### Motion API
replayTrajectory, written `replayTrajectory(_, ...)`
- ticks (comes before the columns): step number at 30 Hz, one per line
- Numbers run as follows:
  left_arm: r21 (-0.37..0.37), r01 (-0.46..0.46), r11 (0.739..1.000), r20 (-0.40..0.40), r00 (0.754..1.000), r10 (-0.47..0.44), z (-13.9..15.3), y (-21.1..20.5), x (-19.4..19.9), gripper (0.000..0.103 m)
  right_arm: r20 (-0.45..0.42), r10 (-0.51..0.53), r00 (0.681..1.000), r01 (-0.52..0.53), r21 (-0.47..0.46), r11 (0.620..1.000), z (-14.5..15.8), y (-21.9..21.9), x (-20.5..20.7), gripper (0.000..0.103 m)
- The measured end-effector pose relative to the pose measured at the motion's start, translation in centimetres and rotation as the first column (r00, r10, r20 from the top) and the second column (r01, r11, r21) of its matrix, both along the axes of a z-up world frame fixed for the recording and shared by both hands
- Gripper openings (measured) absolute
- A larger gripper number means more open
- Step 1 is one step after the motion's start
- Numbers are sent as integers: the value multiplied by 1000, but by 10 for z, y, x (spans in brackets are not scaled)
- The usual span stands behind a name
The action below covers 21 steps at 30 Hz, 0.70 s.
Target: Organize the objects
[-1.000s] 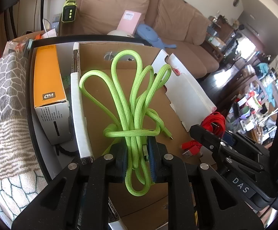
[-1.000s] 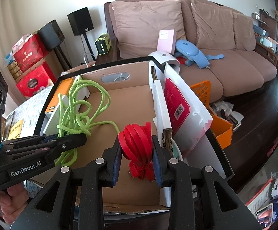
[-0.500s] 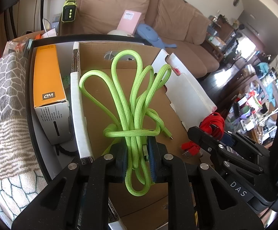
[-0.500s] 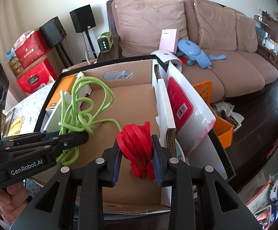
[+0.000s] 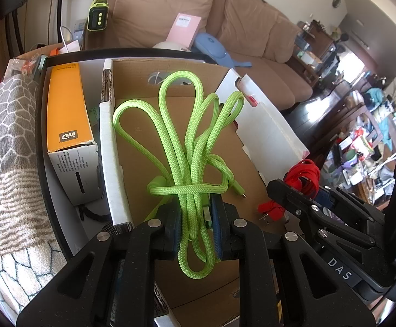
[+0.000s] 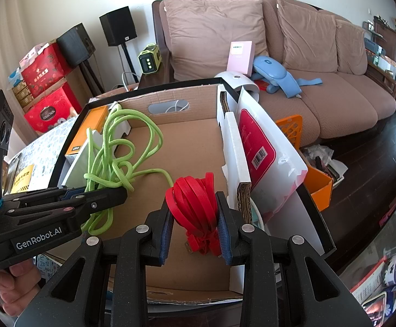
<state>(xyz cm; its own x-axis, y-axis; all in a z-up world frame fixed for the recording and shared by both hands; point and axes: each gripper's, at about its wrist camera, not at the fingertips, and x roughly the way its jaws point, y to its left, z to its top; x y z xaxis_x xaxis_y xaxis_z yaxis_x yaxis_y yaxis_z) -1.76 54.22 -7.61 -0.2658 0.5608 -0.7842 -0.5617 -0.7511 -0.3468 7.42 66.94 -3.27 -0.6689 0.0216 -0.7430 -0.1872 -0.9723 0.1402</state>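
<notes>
My left gripper [image 5: 195, 218] is shut on a bundled lime green braided cable [image 5: 187, 147], held over the open cardboard box [image 5: 143, 125]; its loops hang toward the box's far wall. In the right wrist view the green cable [image 6: 110, 152] and the left gripper [image 6: 121, 193] sit at left. My right gripper [image 6: 193, 220] is shut on a coiled red flat cable [image 6: 195, 199] over the box floor [image 6: 187, 147], close to its right wall. The red cable [image 5: 304, 174] and the right gripper [image 5: 277, 188] show at the right of the left wrist view.
An orange and white WD box [image 5: 67, 125] stands in a black tray [image 5: 41, 125] left of the cardboard box. A white sleeve with a red label [image 6: 260, 147] leans at the box's right. An orange crate [image 6: 315, 179] and a brown sofa [image 6: 279, 43] lie beyond.
Both grippers keep their cables. The right gripper with the red cable has shifted slightly toward the box's near edge; the left gripper is nearly still.
</notes>
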Motion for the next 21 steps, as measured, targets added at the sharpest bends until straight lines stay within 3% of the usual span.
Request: replayTrajectory(21, -9, 5, 1000, 1, 1000, -5, -2, 0, 3, 17, 0, -1, 1000, 1, 1, 1000, -1, 0, 0, 29)
